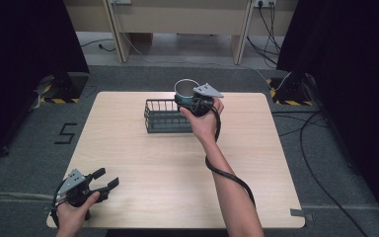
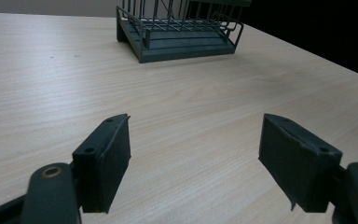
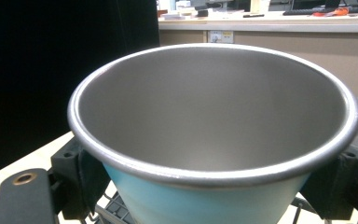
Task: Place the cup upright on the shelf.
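- Your right tongs point(image 1: 191, 101) were closed on the metal cup point(image 1: 186, 88); in the right gripper view its two jaws pressed the pale blue outer wall of the cup point(image 3: 205, 196) from both sides, just under the steel rim.
- The cup stood upright in the grip, mouth to the top, and it looked empty inside.
- You held the cup in the air over the far right corner of the dark wire basket point(image 1: 166, 116), which sat on the far half of the counter point(image 1: 143, 168). A part of the basket wire point(image 3: 114, 210) showed directly below the cup.
- The relation that matters here: the basket lay straight under the cup, so I judge that the coming move is mostly downward, keeping the axis of the cup vertical, to set it inside the basket.
- Your left tongs point(image 1: 105, 178) were open and held nothing, resting low at the near left corner of the counter, well apart from the basket point(image 2: 182, 35).
- The right hand point(image 1: 202, 123) was clearly the nearer one to the basket.
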`<state>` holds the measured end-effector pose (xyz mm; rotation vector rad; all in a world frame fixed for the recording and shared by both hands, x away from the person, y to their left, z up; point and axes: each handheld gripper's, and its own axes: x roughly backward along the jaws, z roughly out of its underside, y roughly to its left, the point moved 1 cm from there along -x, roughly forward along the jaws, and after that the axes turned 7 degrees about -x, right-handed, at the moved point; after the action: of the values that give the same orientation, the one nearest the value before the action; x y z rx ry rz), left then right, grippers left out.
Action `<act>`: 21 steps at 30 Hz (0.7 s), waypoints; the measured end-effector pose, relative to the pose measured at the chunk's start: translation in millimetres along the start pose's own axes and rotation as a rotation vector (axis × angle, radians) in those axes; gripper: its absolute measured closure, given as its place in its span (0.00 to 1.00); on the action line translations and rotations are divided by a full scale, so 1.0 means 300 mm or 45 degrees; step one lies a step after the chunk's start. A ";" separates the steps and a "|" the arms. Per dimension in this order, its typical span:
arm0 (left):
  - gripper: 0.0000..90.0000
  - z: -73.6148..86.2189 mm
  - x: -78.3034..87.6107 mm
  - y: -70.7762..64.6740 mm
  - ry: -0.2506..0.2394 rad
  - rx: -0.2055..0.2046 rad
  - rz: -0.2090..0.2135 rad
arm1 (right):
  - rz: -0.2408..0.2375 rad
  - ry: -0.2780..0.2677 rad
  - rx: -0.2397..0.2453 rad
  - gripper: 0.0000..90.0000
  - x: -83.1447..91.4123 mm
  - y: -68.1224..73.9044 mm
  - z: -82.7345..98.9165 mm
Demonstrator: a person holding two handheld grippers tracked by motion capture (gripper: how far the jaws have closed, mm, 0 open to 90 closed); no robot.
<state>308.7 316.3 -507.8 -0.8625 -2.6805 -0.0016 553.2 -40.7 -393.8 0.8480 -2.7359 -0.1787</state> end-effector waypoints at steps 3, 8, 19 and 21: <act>0.27 0.000 0.000 0.000 0.001 0.001 0.001 | 0.001 0.017 -0.001 0.18 -0.016 0.001 0.001; 0.27 0.000 0.001 0.001 -0.004 0.003 0.001 | 0.008 0.033 -0.002 0.18 -0.043 -0.001 0.000; 0.27 -0.001 0.000 0.000 -0.008 0.006 0.005 | 0.018 0.066 -0.019 0.18 -0.102 -0.002 0.014; 0.27 -0.001 -0.001 0.000 -0.010 0.009 0.005 | 0.017 0.070 -0.019 0.18 -0.113 0.001 0.015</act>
<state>309.1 316.1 -507.6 -0.8676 -2.6846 0.0128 578.5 -21.1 -405.6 0.8185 -2.6851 -0.1701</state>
